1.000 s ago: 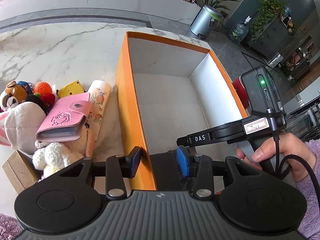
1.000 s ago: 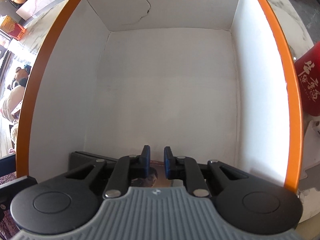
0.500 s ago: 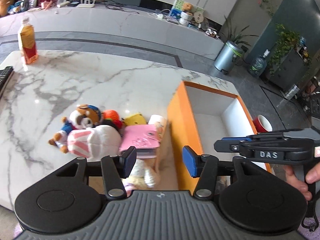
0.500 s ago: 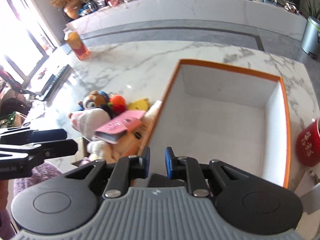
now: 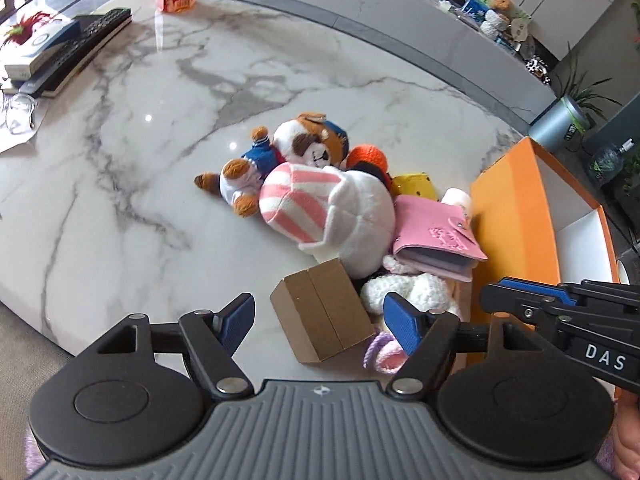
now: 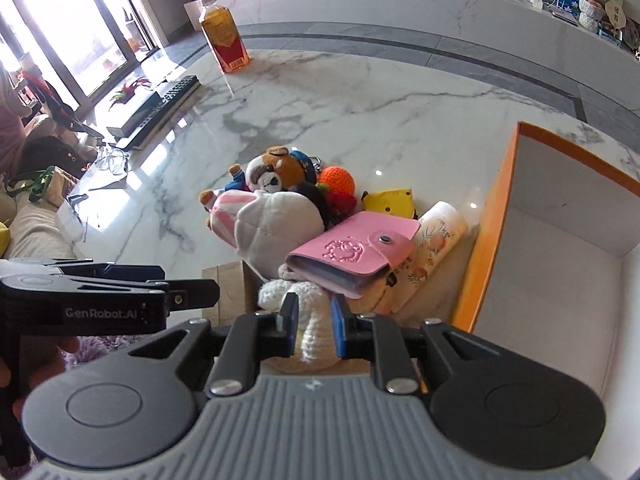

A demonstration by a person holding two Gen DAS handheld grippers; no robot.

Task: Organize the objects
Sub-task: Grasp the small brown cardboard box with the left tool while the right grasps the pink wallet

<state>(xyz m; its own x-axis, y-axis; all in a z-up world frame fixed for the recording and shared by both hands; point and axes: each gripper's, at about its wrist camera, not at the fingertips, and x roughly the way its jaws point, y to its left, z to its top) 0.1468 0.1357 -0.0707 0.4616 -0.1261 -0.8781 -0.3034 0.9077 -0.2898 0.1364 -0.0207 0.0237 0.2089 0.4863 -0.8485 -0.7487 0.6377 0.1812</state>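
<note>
A pile of toys lies left of the orange box [image 5: 516,216], whose white inside shows nothing in these views. The pile holds a bear plush [image 5: 304,144], a white plush with pink stripes [image 5: 340,208], a pink snap wallet [image 6: 352,254], a brown cardboard box [image 5: 326,316] and a white crochet toy [image 6: 316,332]. My left gripper [image 5: 320,316] hovers over the cardboard box. Its jaws are opening wide, and the pads do not touch the box. My right gripper [image 6: 314,314] hangs above the crochet toy with a narrow gap and grips nothing.
An orange crochet ball [image 6: 338,180], a yellow item [image 6: 390,200] and a peach-printed tube [image 6: 432,240] lie in the pile too. A bottle of orange drink [image 6: 226,40], a keyboard [image 6: 160,108] and glasses [image 5: 18,108] stand far left on the marble table [image 5: 120,184].
Both grippers have come out of the orange box and swung left over the toy pile. The left jaws have spread much wider. The right jaws have kept their narrow gap.
</note>
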